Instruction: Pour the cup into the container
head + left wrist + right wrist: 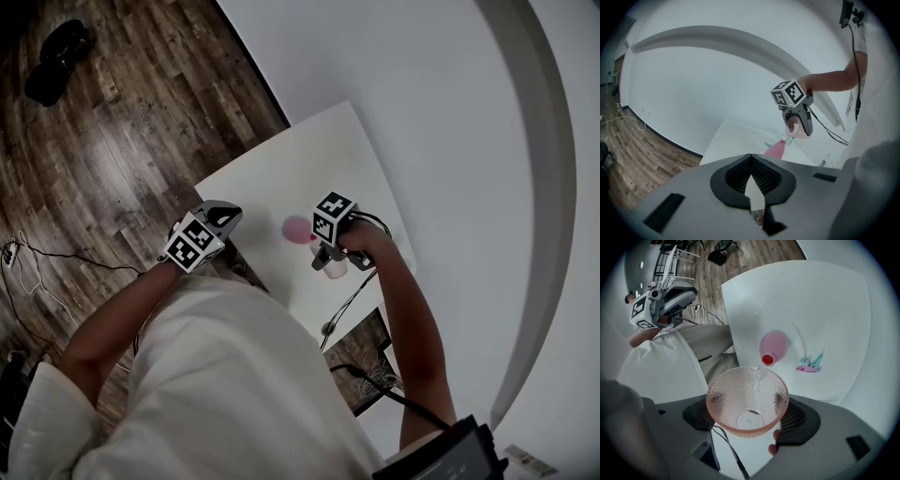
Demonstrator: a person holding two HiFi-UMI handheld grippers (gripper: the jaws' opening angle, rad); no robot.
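Right gripper [326, 255] clamped on a tilted pink dimpled cup [747, 399], cup's lip above the red mouth of the pink container [774, 344] on the white counter [825, 301], left gripper [752, 187] closed and empty, well apart from both.

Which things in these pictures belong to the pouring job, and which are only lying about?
Belong to the job:
- pink cup, tilted, held in the right gripper
- pink container on the white table

Lying about:
- small teal and pink items on the table
- dark object on the wood floor
- left gripper, shut and empty
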